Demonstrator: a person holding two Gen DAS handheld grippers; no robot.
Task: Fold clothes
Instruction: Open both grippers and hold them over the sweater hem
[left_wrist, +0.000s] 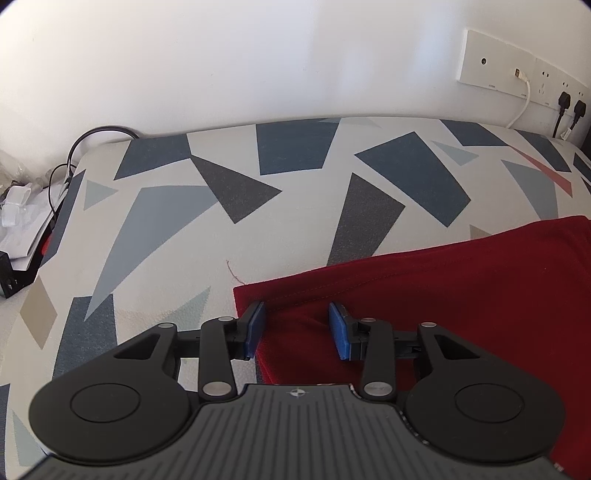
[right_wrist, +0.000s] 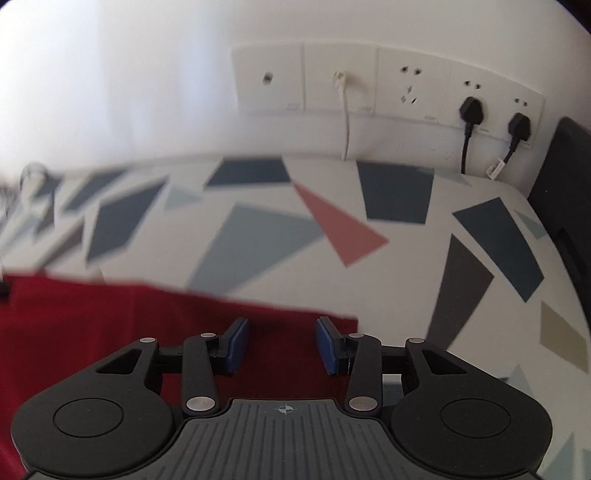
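I see a white wall (right_wrist: 147, 92) behind a bed with a geometric-print cover (left_wrist: 295, 206), and the red garment (left_wrist: 461, 295) lies flat on it. My left gripper (left_wrist: 297, 328) tilts down over its left corner, jaws apart, empty; my right gripper (right_wrist: 282, 345) likewise over the right corner.

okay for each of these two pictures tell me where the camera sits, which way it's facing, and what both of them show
Left wrist: on the left gripper, angled down over the near left corner of the red garment; only its open fingers show.
Right wrist: on the right gripper, angled down over the garment's right corner; only its open fingers show.
Shared: the garment, the patterned cover, the wall sockets.
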